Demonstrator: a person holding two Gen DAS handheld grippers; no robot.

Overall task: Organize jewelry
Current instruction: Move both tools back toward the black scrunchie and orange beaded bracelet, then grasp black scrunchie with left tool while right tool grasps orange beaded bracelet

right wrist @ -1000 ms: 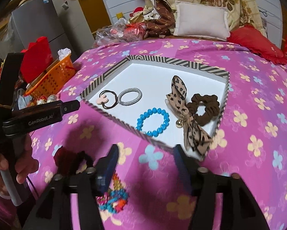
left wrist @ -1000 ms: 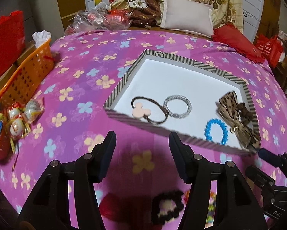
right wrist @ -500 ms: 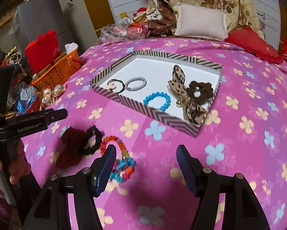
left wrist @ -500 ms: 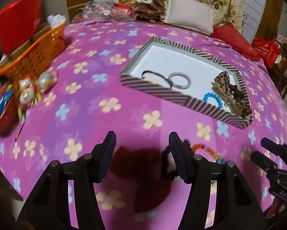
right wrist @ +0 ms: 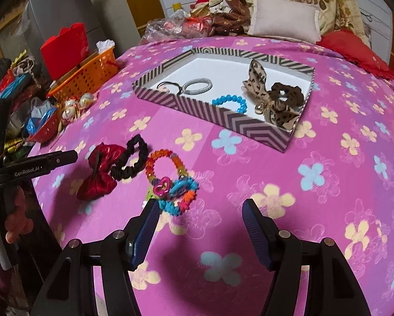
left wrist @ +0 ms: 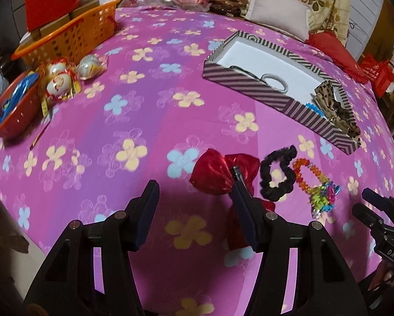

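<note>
Step in hand: sorting is partly done, judging by the layout; five pieces lie in the tray and three wait on the bedspread, so the next pick is being lined up.

Left gripper (left wrist: pixel 194 208): jaws spread wide, holding nothing, low in the frame above the pink spread.

Right gripper (right wrist: pixel 200 227): also wide open and empty, low centre of its frame.

Striped tray (right wrist: pixel 204 108): upper centre of the right view, upper right of the left view. It holds a dark hair tie with a pale charm (right wrist: pixel 170 85), a silver hair tie (right wrist: pixel 198 86), a blue bead bracelet (right wrist: pixel 229 102), a leopard bow (right wrist: pixel 265 97) and a brown scrunchie (right wrist: pixel 287 93).

Loose pieces: a red bow (left wrist: pixel 223 173), a black scrunchie (left wrist: pixel 277 175) and a multicoloured bead bracelet (right wrist: pixel 170 179) sit in a row, centre right of the left view. The bow and scrunchie seem to touch, though motion blur makes the edge hard to read.

Nearest targets: the red bow sits just past the left gripper's right finger; the multicoloured bracelet lies just beyond the right gripper's left finger.

Next move, as I judge it: shift a gripper sideways to centre it on one piece, lower it, close, then carry the piece over the tray wall.

Bystanders: orange basket (left wrist: pixel 70 31) at the upper left.
</note>
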